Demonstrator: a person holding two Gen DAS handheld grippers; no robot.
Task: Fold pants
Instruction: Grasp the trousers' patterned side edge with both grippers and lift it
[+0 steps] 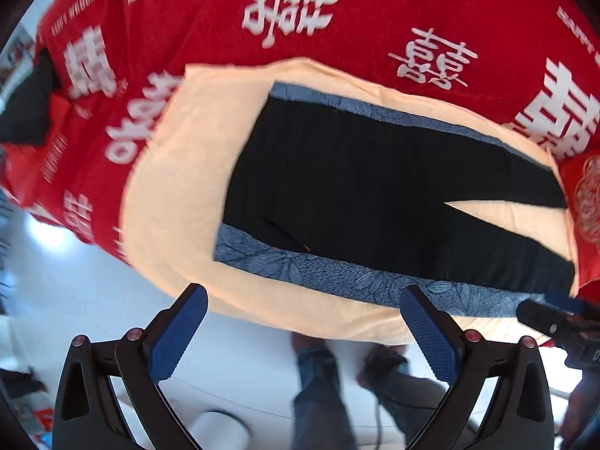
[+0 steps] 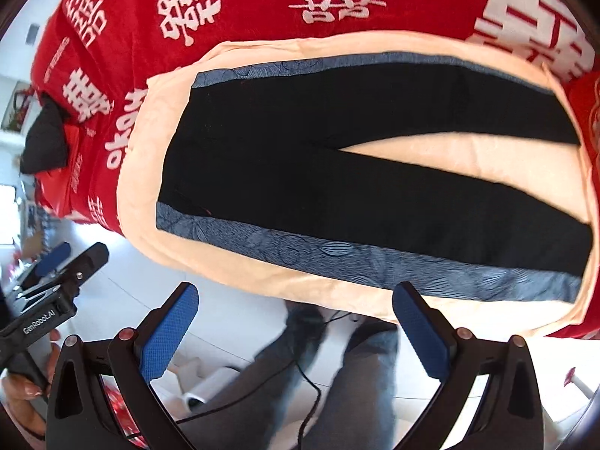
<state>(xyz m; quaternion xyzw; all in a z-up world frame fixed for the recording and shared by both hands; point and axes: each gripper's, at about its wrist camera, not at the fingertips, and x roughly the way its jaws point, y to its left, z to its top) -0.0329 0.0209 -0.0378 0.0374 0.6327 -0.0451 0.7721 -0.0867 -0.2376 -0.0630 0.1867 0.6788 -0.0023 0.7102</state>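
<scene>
My left gripper (image 1: 303, 332) has its blue pads (image 1: 176, 333) spread wide with nothing between them, held off the near edge of the bed. My right gripper (image 2: 296, 332) is spread wide and bare too, over the floor just short of that edge. The pants (image 2: 337, 172), black with blue patterned side stripes, lie flat and unfolded on a peach cloth (image 2: 262, 285), waist to the left, legs splayed to the right. Under the cloth lies a red blanket (image 2: 243, 3) with white characters.
</scene>
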